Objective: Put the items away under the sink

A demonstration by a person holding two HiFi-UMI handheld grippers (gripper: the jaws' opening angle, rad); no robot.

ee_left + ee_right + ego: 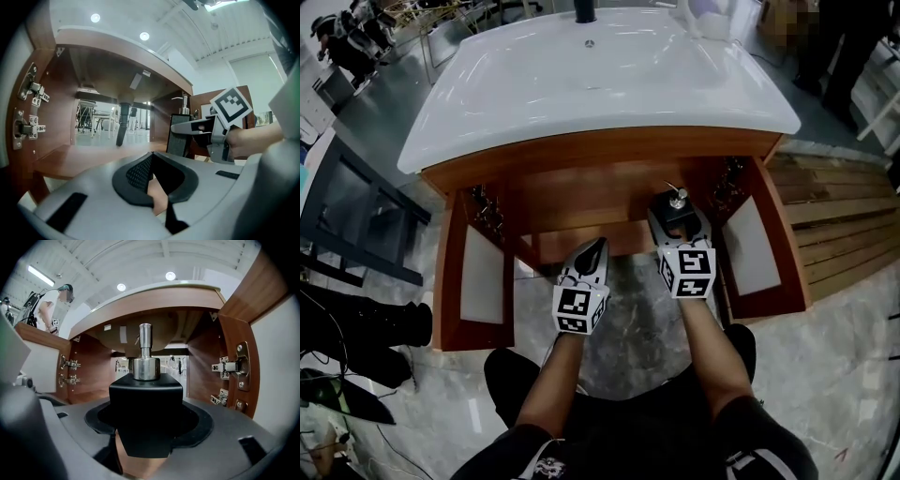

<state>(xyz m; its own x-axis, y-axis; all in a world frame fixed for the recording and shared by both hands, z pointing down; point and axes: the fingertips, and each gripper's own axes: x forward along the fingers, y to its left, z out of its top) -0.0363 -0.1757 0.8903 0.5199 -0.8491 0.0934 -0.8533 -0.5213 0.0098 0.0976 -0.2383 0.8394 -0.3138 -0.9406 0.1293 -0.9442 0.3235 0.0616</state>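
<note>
Centre right, our right gripper [680,217] clamped on a black soap dispenser [145,404], our left gripper [598,246] beside it, jaws together, empty

A: Setting: a large indoor hall set up as a workshop or test space, not a home bathroom.

B: Grounds?

A: A white washbasin [600,75] on a wooden cabinet [609,155] stands free on a stone-look floor [637,319]. The cabinet is open at the back, and tables and chairs [89,117] show through. There is a high white beamed ceiling [117,258] with round lights [95,18]. Stacked timber boards [834,220] and a dark metal frame [347,202] stand beside it.
</note>
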